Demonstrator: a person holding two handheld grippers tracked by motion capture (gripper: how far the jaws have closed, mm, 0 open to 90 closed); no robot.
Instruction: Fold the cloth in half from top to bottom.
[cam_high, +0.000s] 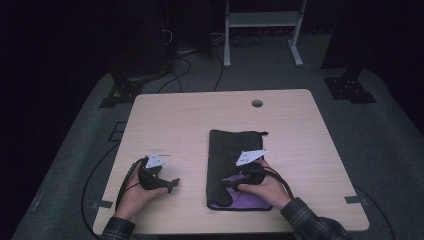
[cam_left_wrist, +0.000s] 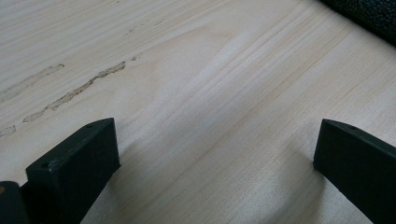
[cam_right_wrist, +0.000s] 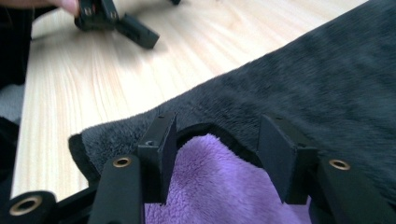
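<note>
1. A dark cloth (cam_high: 235, 160) lies flat on the wooden table (cam_high: 300, 150), right of the table's middle and running from mid-table toward the near edge.
2. Its purple underside (cam_high: 245, 199) shows at the near end, where the dark top layer is turned back.
3. In the right gripper view the edge of the dark cloth (cam_right_wrist: 299, 84) curves just past the jaw tips, with purple pile (cam_right_wrist: 219, 182) between and under them.
4. The right gripper (cam_high: 239, 176) sits over the cloth's near end, held in the right hand (cam_high: 265, 189).
5. Its jaws stand partly apart; purple pile lies in the gap, but neither pad presses on it, so nothing is gripped.
6. Whether the jaw tips touch the cloth, I cannot tell.
7. The left gripper (cam_high: 172, 185) rests low over bare table, left of the cloth and apart from it, held in the left hand (cam_high: 136, 196).
8. Its jaws stand wide, with only wood grain between them in the left gripper view.
9. A corner of the cloth (cam_left_wrist: 369, 14) shows at the top right of that view, well beyond the jaws.
10. The left gripper (cam_right_wrist: 116, 21) also shows at the top left of the right gripper view, on the bare wood.
11. A round hole (cam_high: 257, 103) sits near the table's far edge, well beyond the cloth.
12. Faint scuff marks (cam_left_wrist: 74, 91) streak the wood ahead of the left gripper.
</note>
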